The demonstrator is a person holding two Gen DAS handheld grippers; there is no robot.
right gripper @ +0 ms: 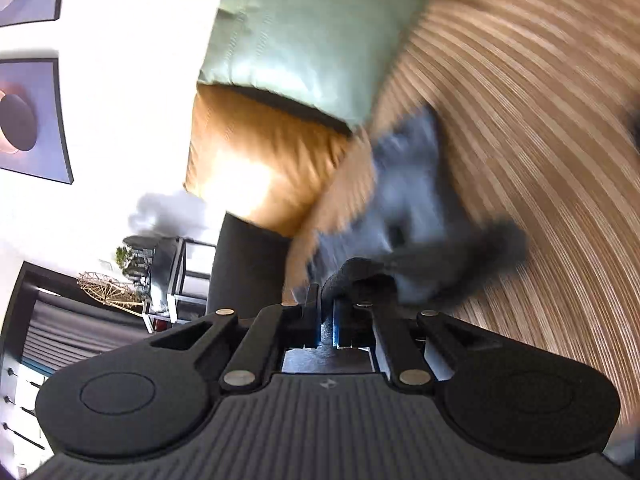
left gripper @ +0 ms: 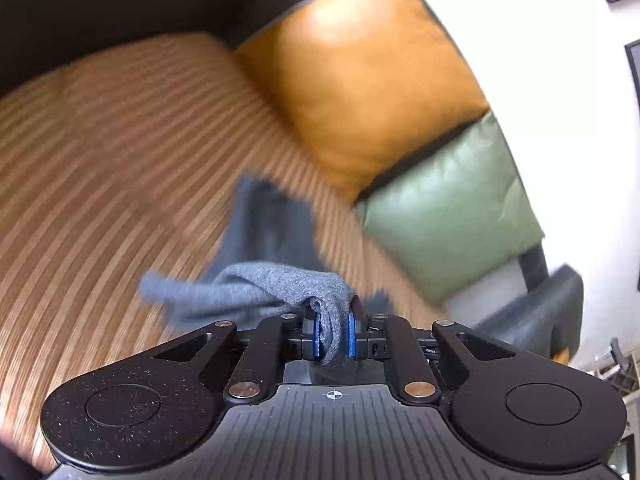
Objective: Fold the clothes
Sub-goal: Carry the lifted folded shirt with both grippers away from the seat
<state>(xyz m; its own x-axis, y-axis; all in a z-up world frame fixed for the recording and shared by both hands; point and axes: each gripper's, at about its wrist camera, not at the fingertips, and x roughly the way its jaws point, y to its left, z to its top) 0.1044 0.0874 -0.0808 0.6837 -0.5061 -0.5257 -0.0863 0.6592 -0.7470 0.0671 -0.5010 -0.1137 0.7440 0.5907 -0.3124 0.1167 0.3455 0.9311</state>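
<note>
A sofa with a ribbed tan seat [left gripper: 120, 152] fills the room's near side, an orange cushion [left gripper: 360, 80] and a green cushion [left gripper: 448, 216] propped against its back under a white wall hung with framed pictures [right gripper: 28, 120]. Off to one side stands a small shelf unit [right gripper: 176, 276] with odds and ends on it.

The grey knitted garment [left gripper: 280, 284] hangs over the seat between the two tools. The left gripper [left gripper: 334, 334] has its blue pads pressed together on a bunched fold of the knit, which sticks out both above and below the pinch. The right gripper [right gripper: 328, 320] looks nearly closed too, with a dark roll of the same cloth sitting at its fingertips; blur keeps me from seeing how much of it is truly caught. The rest of the garment [right gripper: 408, 184] trails down toward the seat, smeared by motion.

This reads as the lift-and-spread stage of folding: the piece is raised by two points and not yet laid flat. Next it likely needs the hands drawn apart to pull the cloth taut, then lowered so it settles smooth on the seat, clear of the cushions, before any fold is made
</note>
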